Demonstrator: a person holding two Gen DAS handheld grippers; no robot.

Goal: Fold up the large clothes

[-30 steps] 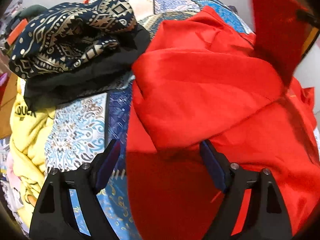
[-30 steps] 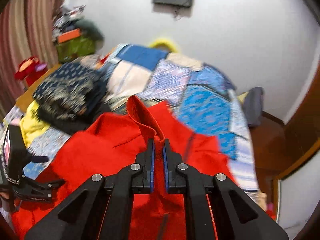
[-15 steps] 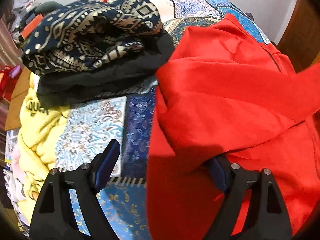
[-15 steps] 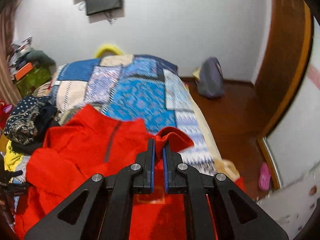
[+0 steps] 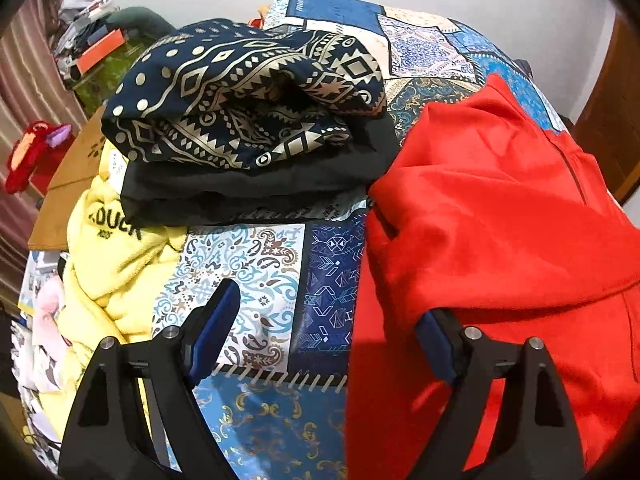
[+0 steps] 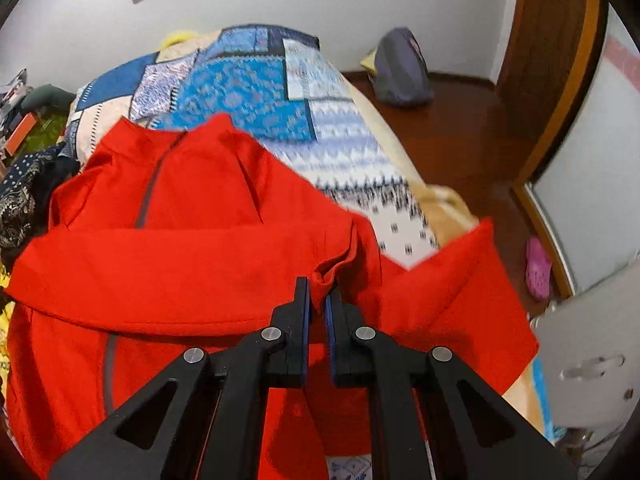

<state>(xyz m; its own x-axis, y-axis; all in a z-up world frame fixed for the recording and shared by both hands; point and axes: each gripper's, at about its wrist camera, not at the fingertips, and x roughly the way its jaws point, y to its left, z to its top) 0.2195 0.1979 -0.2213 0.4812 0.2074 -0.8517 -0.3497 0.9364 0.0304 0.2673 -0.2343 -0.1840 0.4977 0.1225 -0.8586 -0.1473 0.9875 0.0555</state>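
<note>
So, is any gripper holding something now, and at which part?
The right gripper pinches a bunched fold of the red garment where a folded-over flap ends. The left gripper holds nothing; its jaws are open.

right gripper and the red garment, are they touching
Touching. The right wrist view shows the right gripper shut on a bunched fold of the red garment, with cloth pinched between both blue pads.

Bright even indoor light, fisheye vignette, motion blur in right-wrist view
</note>
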